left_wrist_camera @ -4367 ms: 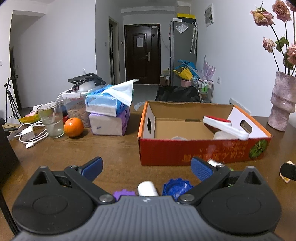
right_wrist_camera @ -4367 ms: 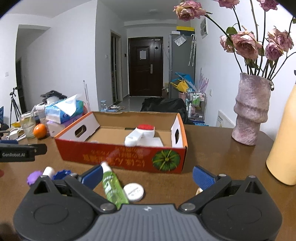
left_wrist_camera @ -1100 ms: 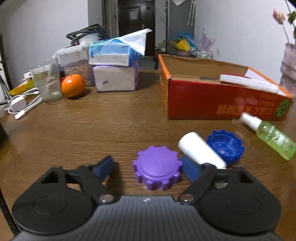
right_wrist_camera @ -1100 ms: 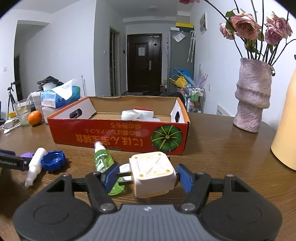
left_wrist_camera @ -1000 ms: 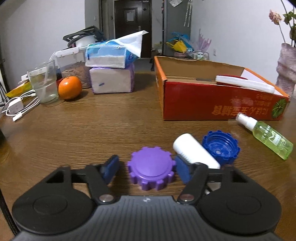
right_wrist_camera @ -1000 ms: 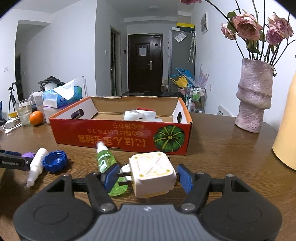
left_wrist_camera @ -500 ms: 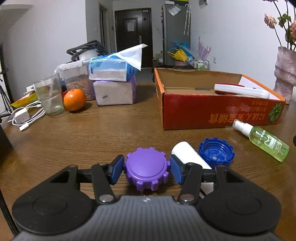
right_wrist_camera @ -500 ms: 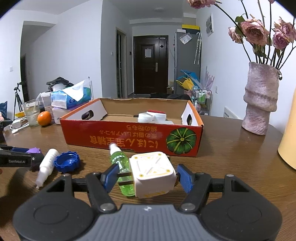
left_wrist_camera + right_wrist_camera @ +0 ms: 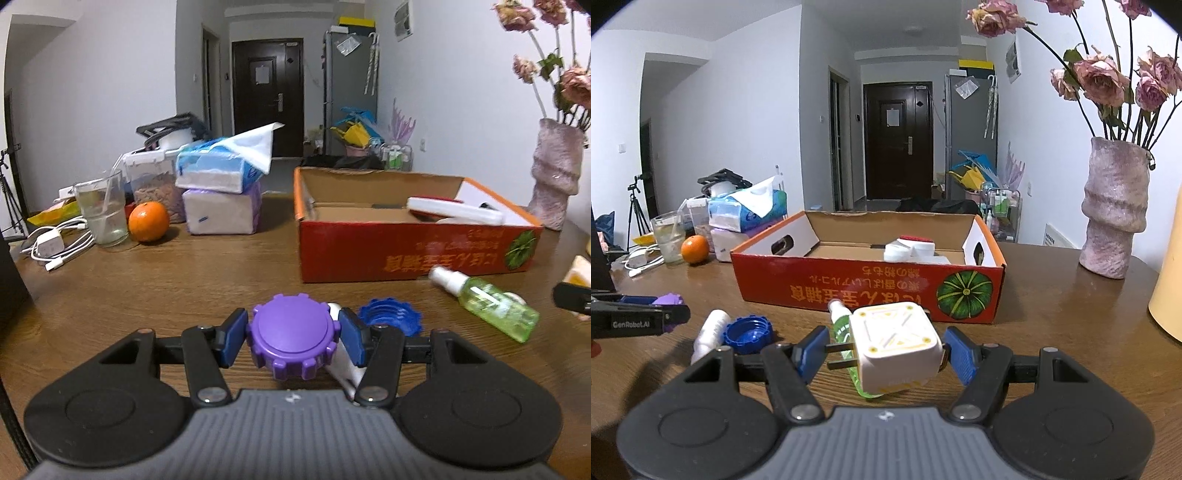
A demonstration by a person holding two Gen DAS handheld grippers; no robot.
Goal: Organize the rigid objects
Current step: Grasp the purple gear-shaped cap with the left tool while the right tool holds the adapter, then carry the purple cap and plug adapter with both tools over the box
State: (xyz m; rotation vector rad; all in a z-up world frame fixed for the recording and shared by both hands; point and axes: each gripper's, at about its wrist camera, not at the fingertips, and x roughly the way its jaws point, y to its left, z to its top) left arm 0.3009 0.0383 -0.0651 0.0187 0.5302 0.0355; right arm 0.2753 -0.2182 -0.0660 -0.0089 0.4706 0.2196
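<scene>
- Between the left gripper's (image 9: 293, 338) blue pads (image 9: 233, 336) the purple gear-shaped cap (image 9: 291, 341) is now pinched; approx. 1 s ago it lay on the table (image 9: 184, 291) with the jaws spread to either side.
- Cap appears lifted clear of the wood, so pickup is judged done; carry to the red cardboard box (image 9: 413, 254) is prob. next.
- Right gripper (image 9: 886, 350) is clamped on the white plug adapter (image 9: 895, 345), prongs pointing left; grip unchanged vs. 1 s ago.
- Left behind on the table, near the box front: blue cap (image 9: 389, 319), white tube (image 9: 709, 330), green spray bottle (image 9: 487, 302).
- Writing: "GenRobot.AI" is read on the left gripper's side in the right wrist view; box front carries upside-down yellow characters, not legible, beside a green pumpkin graphic (image 9: 964, 291).
</scene>
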